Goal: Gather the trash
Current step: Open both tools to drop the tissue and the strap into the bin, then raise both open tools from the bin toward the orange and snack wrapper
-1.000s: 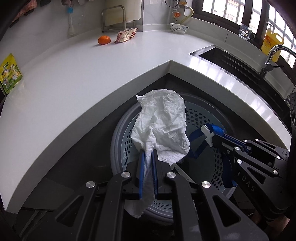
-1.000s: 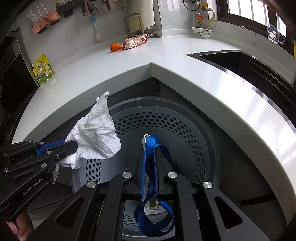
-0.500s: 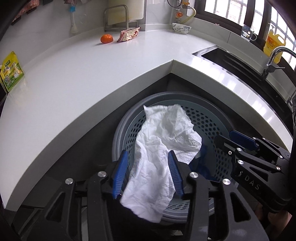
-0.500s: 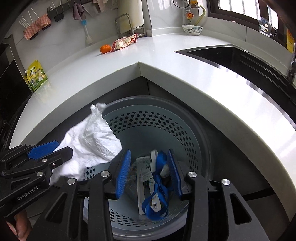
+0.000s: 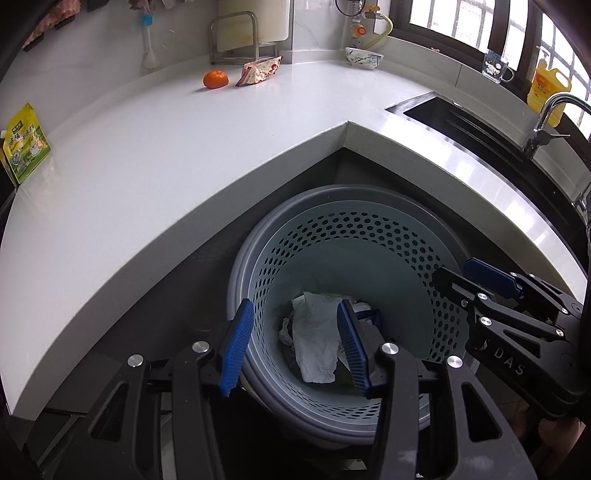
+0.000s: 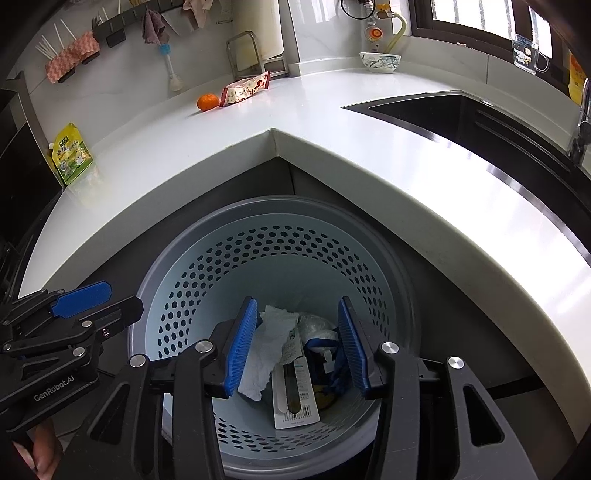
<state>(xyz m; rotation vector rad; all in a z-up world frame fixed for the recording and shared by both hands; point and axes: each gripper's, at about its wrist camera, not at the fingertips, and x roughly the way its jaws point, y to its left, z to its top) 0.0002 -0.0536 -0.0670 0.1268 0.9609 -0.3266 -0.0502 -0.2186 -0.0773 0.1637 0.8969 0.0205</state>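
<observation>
Both claws gaping, empty: left claw (image 5: 295, 347), right claw (image 6: 295, 347); crumpled white tissue (image 5: 316, 339) inside perforated round bin (image 5: 369, 258).

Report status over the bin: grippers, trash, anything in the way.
Left gripper open, empty; right gripper jaws just opened, empty. Crumpled tissue and blue strap lie in the basket. Nothing in the way.

Home kitchen: white L-shaped table (image 5: 155, 155) w/ inset sink (image 6: 461, 110) & faucet (image 5: 546, 114), bowl (image 6: 380, 62), orange (image 5: 215, 79), snack packet (image 6: 245, 88), cloths on wall rack (image 6: 74, 55), oil bottle (image 5: 548, 86) by window (image 5: 461, 18).
</observation>
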